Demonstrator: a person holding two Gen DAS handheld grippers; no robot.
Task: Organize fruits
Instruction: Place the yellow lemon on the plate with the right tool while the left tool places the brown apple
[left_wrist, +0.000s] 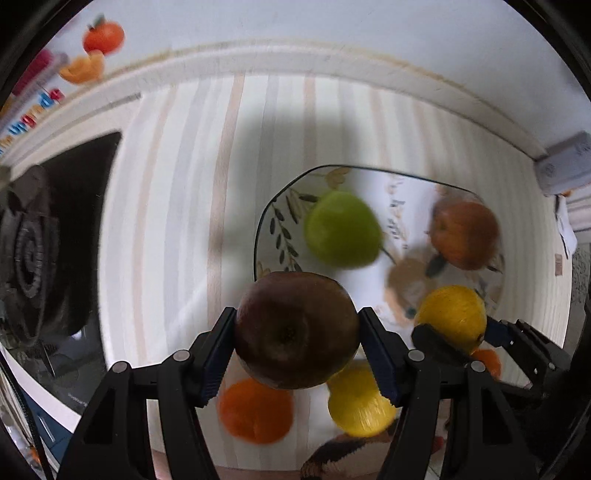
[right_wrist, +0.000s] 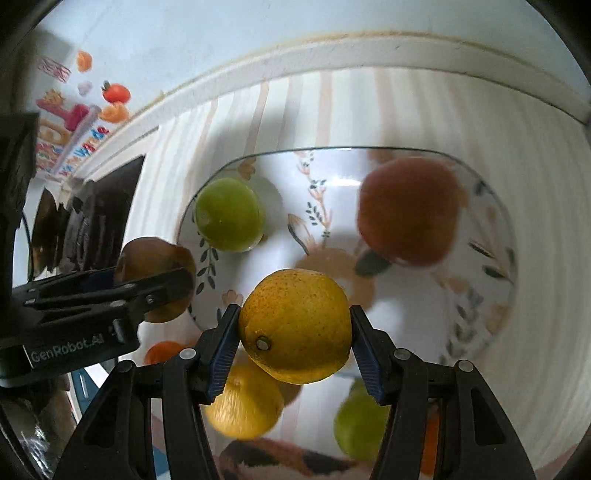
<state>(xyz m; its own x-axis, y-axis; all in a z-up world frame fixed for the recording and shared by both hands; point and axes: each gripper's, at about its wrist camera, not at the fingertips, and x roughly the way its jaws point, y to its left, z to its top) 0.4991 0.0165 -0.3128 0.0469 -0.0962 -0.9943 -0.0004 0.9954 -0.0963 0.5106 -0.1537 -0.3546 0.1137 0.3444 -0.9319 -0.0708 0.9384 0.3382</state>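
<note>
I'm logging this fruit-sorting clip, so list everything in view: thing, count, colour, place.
Plate: one, white with leaf pattern, on the striped table.
Green fruit: one on the plate; another off it, near edge.
Red-orange fruit: one, on the plate.
Yellow fruit: one, in the right gripper; another below on the table.
Orange fruit: one, on the table.
Dark brown fruit: one, in the left gripper.
Stove burner: one, black, far left.
Left gripper: black, shut on the fruit.
Right gripper: black, likewise.

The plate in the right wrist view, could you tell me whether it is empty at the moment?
No, the plate already holds a green fruit and a reddish-orange fruit resting on its patterned surface.
</note>
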